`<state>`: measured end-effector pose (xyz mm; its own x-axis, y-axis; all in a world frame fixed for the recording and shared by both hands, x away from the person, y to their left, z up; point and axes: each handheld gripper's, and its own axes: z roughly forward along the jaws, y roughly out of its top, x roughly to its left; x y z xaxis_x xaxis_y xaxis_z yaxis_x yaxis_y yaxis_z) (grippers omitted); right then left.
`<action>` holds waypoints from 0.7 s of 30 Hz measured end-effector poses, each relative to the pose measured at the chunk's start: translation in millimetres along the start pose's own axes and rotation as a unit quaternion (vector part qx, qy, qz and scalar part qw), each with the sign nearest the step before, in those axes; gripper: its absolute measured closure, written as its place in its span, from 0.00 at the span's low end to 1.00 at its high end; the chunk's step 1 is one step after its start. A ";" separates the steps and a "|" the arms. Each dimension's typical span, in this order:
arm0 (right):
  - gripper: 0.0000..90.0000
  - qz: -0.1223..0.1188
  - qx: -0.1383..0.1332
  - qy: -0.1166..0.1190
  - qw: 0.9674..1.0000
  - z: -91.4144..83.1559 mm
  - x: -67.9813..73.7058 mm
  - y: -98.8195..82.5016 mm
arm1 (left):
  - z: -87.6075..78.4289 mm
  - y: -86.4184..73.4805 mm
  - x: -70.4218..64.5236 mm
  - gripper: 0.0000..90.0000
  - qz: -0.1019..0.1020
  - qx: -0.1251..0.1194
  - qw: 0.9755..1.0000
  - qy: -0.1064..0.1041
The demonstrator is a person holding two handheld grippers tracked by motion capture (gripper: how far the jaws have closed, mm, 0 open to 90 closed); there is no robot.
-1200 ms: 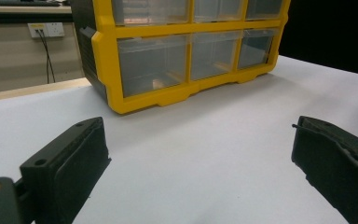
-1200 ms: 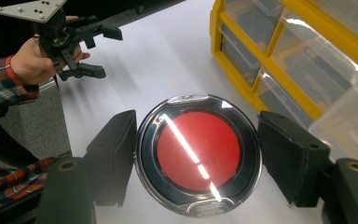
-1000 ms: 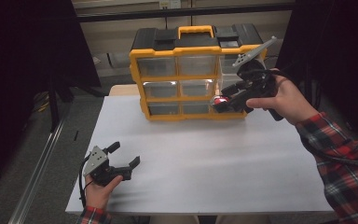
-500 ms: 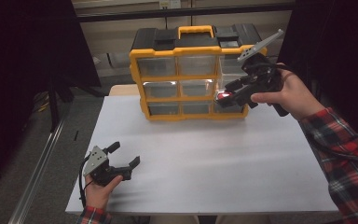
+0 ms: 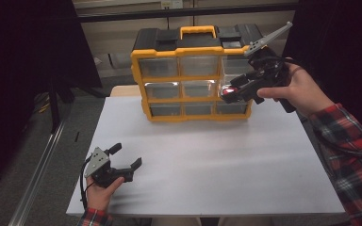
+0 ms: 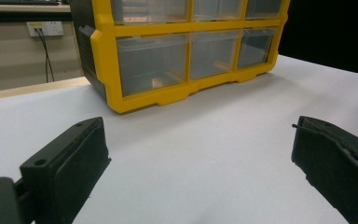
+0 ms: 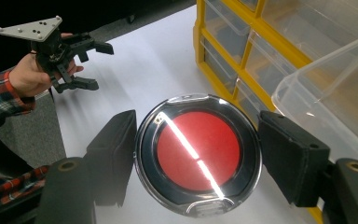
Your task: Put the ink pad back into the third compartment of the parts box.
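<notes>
Right gripper (image 7: pixel 196 154) clamps round red-faced, black-rimmed case (image 7: pixel 198 156) beside open clear drawer (image 7: pixel 335 88) of yellow organiser (image 5: pixel 193 75); stowing remains. Left gripper (image 5: pixel 122 162) idle, jaws wide, empty.

We see a white table (image 5: pixel 207 160) with a pale wooden edge showing at its far left corner. At twelve o'clock on it stands a yellow organizer (image 5: pixel 195 75) of clear drawers, black on top. At seven o'clock the left gripper (image 5: pixel 122 162) rests on the tabletop, jaws apart.
</notes>
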<state>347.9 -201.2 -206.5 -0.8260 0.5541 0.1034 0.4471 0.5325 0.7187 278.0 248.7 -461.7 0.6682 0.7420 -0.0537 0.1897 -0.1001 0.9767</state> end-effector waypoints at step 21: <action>0.34 0.006 0.000 -0.009 1.000 -8.0 -8.3 11.5 | -1.1 0.1 0.1 0.04 -0.003 0.004 1.000 0.004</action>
<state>357.2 -204.9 -193.6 -0.8146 0.5715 0.0994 0.4565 0.5259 0.7177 277.3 249.5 -461.4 0.6610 0.7482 -0.0570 0.1982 -0.1009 0.9750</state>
